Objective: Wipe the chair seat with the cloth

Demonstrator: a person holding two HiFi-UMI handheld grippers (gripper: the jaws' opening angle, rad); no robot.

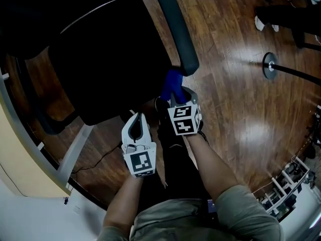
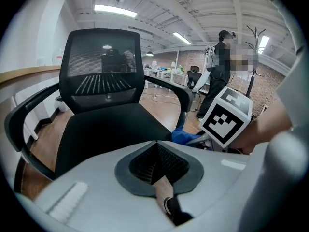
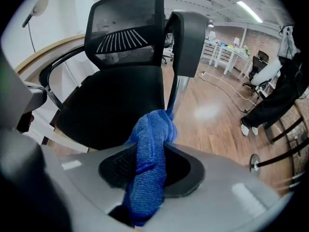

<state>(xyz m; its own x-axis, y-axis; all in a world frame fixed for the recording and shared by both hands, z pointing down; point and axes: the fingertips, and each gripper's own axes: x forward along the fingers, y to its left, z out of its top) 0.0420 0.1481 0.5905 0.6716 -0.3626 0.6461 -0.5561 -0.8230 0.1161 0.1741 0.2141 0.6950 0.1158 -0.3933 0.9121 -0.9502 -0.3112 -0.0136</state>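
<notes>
Right gripper is clamped on the blue cloth. The cloth is bunched into a thick roll between the jaws, with one end sticking out past the tips, probably so that end can be dragged as the wiping pad. Left gripper has its jaws together with nothing in them. It sits just beside the right one, off the seat's front edge, apparently kept out of the way.

The cloth is at the front corner of the black chair seat, by the post of the near armrest. Whether it touches the seat yet cannot be told. The wipe looks barely begun, if at all.

The seat surface is bare and wide, with armrests on both sides and the mesh backrest at the far edge, so strokes run freely front to back. The armrest post crowds the corner. The wooden floor on the right is open. A person stands well apart.
</notes>
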